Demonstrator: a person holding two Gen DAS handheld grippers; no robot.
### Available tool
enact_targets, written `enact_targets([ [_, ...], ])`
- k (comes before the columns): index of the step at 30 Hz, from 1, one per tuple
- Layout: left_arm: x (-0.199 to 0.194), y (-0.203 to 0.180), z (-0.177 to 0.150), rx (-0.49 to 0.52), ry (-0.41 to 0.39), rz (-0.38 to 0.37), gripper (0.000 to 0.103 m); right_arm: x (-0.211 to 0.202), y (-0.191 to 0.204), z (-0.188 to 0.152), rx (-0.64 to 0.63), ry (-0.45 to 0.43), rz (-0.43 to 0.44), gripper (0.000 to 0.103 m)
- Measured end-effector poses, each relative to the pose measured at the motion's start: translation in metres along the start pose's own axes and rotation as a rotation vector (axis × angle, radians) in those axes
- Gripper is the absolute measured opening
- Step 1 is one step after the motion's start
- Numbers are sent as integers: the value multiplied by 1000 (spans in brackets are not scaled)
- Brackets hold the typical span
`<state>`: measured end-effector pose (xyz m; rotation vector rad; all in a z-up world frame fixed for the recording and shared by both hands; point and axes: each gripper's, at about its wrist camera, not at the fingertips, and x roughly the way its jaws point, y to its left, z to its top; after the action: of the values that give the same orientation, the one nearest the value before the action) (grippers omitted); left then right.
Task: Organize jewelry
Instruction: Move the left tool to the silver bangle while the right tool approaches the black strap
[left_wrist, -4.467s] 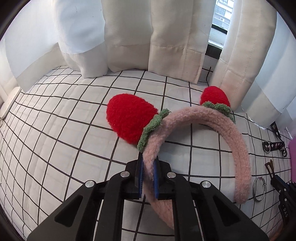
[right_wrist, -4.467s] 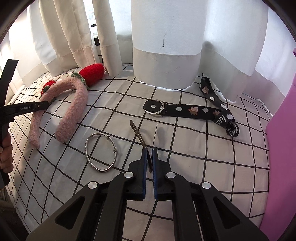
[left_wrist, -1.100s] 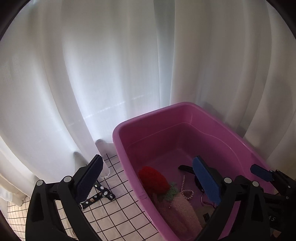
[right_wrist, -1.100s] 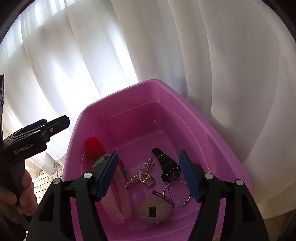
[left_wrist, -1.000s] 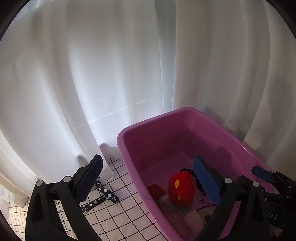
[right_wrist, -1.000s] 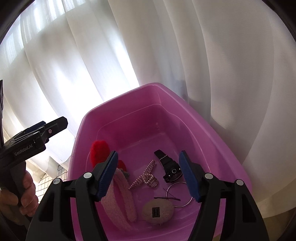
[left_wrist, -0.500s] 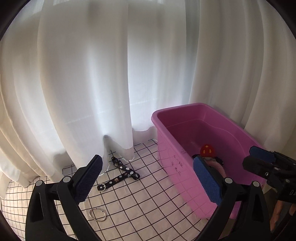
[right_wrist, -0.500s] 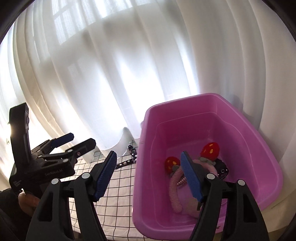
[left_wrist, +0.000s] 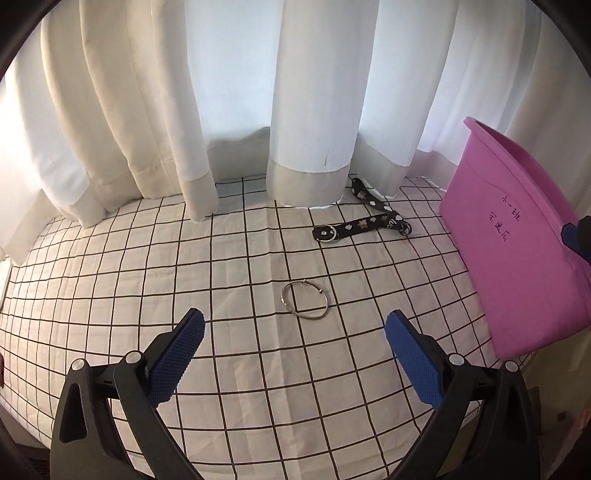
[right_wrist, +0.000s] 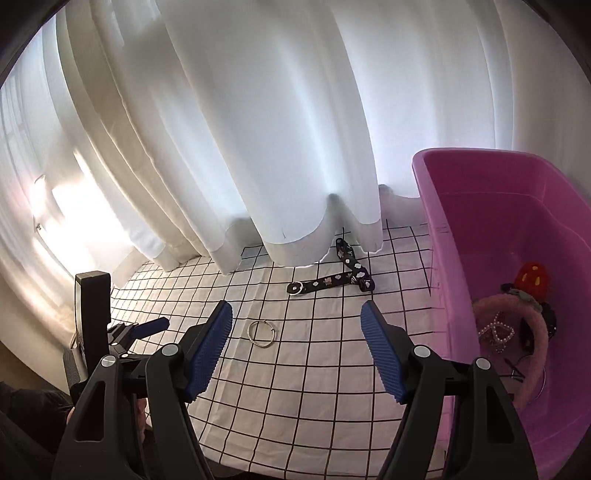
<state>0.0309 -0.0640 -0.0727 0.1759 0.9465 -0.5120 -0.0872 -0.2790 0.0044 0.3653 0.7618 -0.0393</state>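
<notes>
Viewed from left to right: the left gripper (left_wrist: 293, 341) is hovering over the gridded white cloth (left_wrist: 147, 280) with its jaws released and empty, their blue ribbed pads spread wide, probably because the next pickup lies directly ahead. That pickup, a thin silver bangle (left_wrist: 304, 299), is lying flat on the cloth at about 12 o'clock from the jaws, a smooth metal hoop with a small clasp bead. Beyond it, at about 1 o'clock, a black printed strap (left_wrist: 364, 223) with metal rings is resting folded in a V near the hem of the white curtains (left_wrist: 310, 110). At 3 o'clock, the pink plastic bin (left_wrist: 517, 236) is standing on the cloth's edge, handwriting on its smooth wall. The right gripper (right_wrist: 297, 345), jaws likewise released and empty, is facing the same bangle and strap, with the bin at its 3 o'clock already holding a fuzzy pink headband (right_wrist: 517, 317) with red strawberry ears, a pearl clip (right_wrist: 496, 332) and other small pieces, apparently the sorted items.
</notes>
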Motion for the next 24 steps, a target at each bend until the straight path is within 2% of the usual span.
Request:
enact_targets([
  [6,36,10,-16,-8,39,19,97,66,-4,-3,16,79,-33,69],
  [13,84,11,-7,-84,96,13,97,142,-15,5,18,133,-100,69],
  [17,99,4,-2,-54,96,35,97,169,-21,13,20,153,-118,69],
  [24,113,-1,-2,-58,106,67,97,205,-30,23,-35,160,-180,69],
])
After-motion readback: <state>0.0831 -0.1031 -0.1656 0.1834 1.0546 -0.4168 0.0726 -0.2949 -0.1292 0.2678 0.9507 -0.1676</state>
